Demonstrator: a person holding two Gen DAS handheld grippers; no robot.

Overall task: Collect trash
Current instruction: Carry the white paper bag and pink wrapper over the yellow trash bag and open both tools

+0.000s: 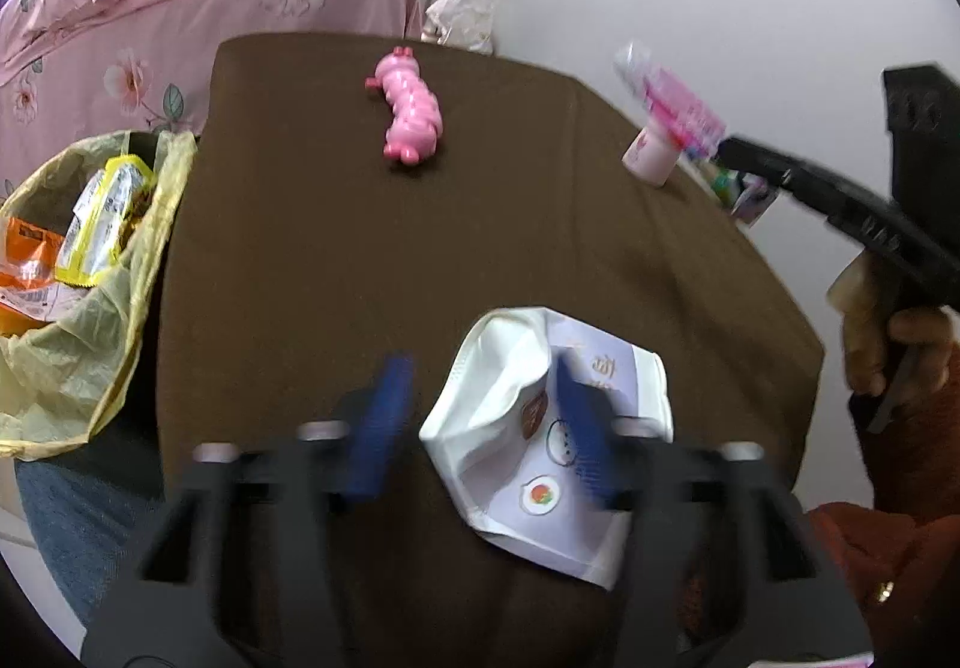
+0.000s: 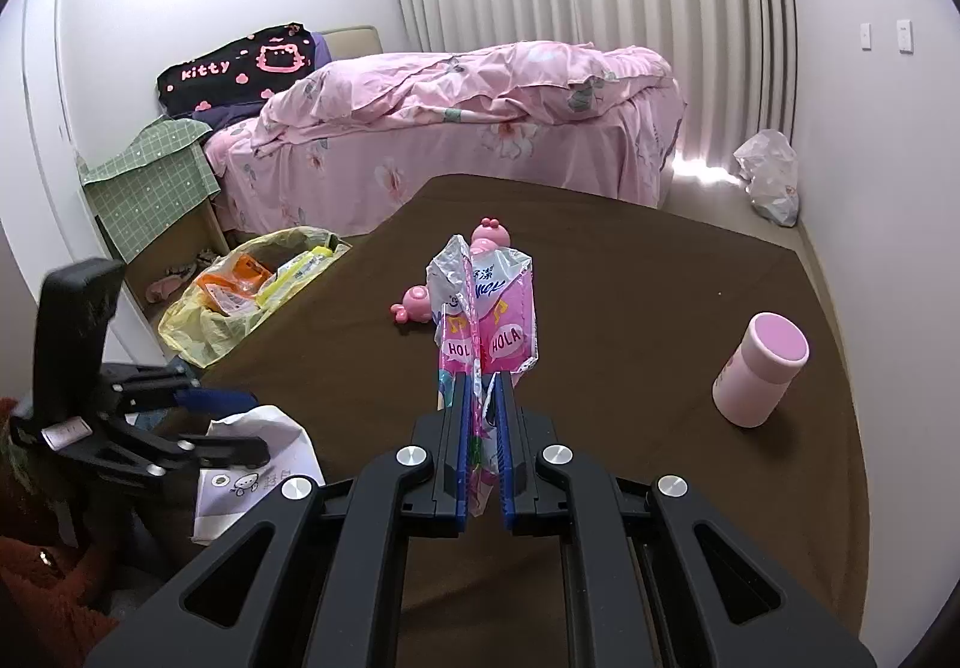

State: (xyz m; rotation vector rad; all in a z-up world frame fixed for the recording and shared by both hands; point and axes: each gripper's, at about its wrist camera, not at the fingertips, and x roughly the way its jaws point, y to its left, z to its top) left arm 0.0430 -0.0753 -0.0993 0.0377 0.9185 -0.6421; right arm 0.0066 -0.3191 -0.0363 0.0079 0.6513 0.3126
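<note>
The right gripper [image 2: 482, 410] has its blue ribbed jaws pinched tight on a crinkled, glossy pink wrapper [image 2: 486, 308] with silver lining, standing upright above the brown cloth-covered desk [image 2: 660, 278]. The left gripper [image 1: 486, 416] has its jaws spread wide, straddling one edge of a flat white pouch [image 1: 510, 398] lying on the desk. Off the desk's edge gapes a thin yellow plastic bag [image 1: 78, 344] of wrappers.
</note>
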